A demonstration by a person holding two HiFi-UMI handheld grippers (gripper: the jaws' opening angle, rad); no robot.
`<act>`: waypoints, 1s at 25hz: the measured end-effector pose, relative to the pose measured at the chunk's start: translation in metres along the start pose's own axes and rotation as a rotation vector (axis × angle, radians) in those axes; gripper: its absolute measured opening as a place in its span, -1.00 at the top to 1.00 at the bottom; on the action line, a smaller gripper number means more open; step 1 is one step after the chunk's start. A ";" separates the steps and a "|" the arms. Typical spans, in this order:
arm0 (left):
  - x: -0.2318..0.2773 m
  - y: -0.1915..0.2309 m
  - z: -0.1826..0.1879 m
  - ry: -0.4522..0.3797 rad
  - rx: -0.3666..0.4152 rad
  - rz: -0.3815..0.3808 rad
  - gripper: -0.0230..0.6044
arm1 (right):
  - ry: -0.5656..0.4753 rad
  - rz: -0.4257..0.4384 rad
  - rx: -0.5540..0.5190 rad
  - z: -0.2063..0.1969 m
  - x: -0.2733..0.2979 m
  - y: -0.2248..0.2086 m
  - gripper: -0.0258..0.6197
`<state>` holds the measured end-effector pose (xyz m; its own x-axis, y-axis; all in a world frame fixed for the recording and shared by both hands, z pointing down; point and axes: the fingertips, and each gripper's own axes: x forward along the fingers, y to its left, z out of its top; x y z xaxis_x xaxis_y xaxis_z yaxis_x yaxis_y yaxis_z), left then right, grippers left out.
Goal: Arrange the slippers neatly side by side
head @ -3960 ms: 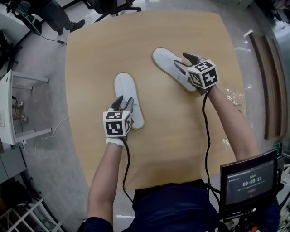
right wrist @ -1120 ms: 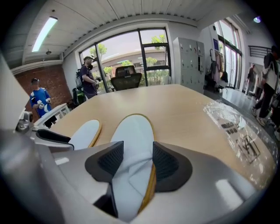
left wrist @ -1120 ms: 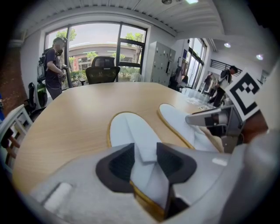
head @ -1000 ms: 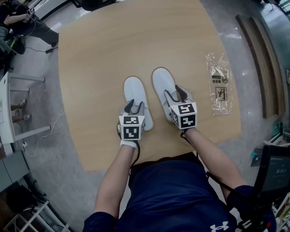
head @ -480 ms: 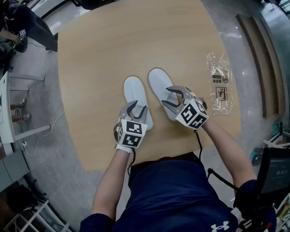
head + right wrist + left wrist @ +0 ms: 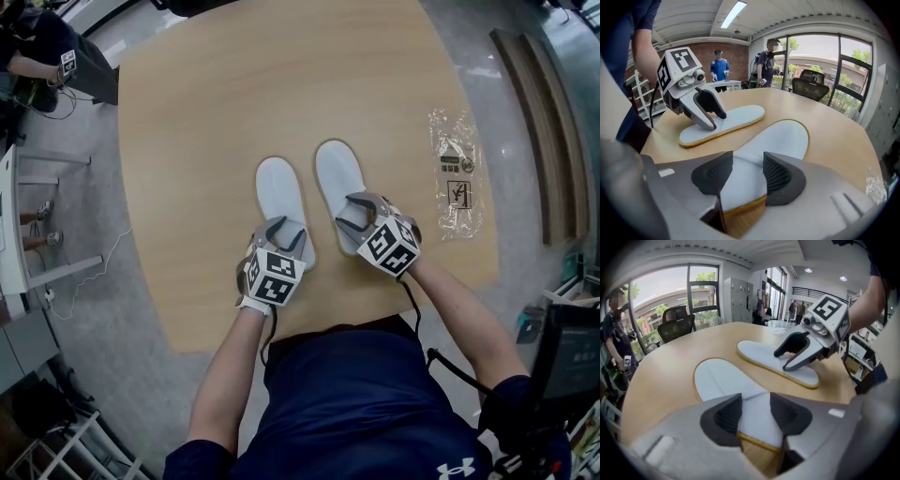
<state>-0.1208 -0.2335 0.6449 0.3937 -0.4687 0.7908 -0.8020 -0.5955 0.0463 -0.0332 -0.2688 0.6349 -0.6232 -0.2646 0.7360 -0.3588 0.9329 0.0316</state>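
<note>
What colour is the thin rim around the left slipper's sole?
Mustard yellow; the left slipper itself is pale grey-white. The left gripper view shows it best.

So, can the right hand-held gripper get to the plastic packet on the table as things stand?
Probably yes: the right hand-held gripper stands open over the heel of the right slipper, gripping nothing, and only bare table lies between it and the plastic packet.

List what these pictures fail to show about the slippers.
- Head view: left slipper heel lies under the left gripper, whose jaws have just been opening with the heel between them; right slipper heel under the right gripper.
- Head view: print on the plastic bag, too small.
</note>
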 end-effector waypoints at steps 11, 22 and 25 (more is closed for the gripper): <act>0.002 -0.001 -0.001 0.012 0.006 0.037 0.32 | -0.010 -0.033 0.084 0.010 0.010 0.015 0.27; 0.005 -0.006 0.001 0.024 0.015 0.041 0.32 | -0.021 -0.020 0.084 0.017 0.017 0.022 0.27; 0.005 -0.006 0.000 0.024 0.012 0.044 0.32 | -0.024 -0.018 0.088 0.019 0.018 0.023 0.27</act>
<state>-0.1134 -0.2325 0.6486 0.3470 -0.4790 0.8063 -0.8129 -0.5824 0.0039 -0.0656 -0.2565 0.6359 -0.6320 -0.2874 0.7197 -0.4285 0.9034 -0.0156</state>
